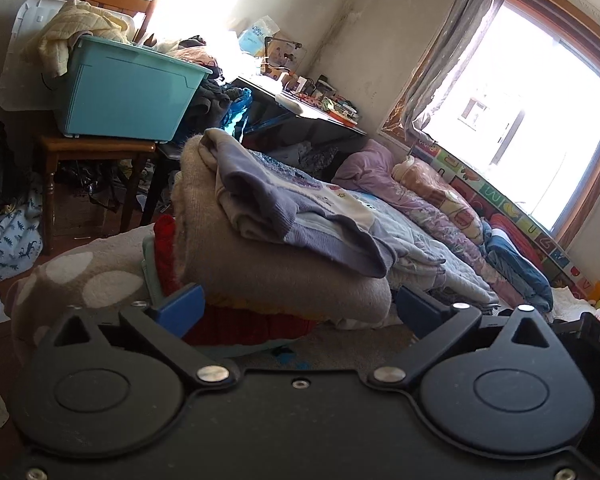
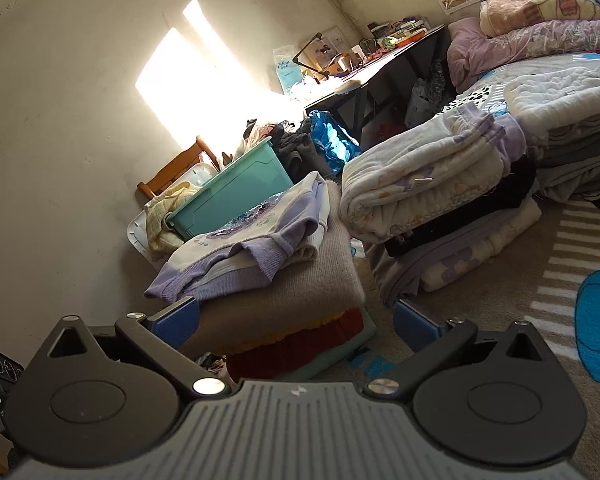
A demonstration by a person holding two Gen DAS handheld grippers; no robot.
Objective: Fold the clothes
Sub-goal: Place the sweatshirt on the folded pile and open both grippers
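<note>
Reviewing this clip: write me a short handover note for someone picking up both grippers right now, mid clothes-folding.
Left gripper: open, holding nothing, facing the near stack.
Right gripper: open, holding nothing, facing the same stack.
Clothes: the near stack has a beige sweater over red and yellow pieces; a purple-and-white top lies on it, roughly folded, one sleeve hanging over the edge. A second folded pile sits beside it on the bed.
Done: two stacks built.
Left: probably tidy the purple top's loose sleeve. A yellow garment draped over the teal bin on the chair may still need folding.
</note>
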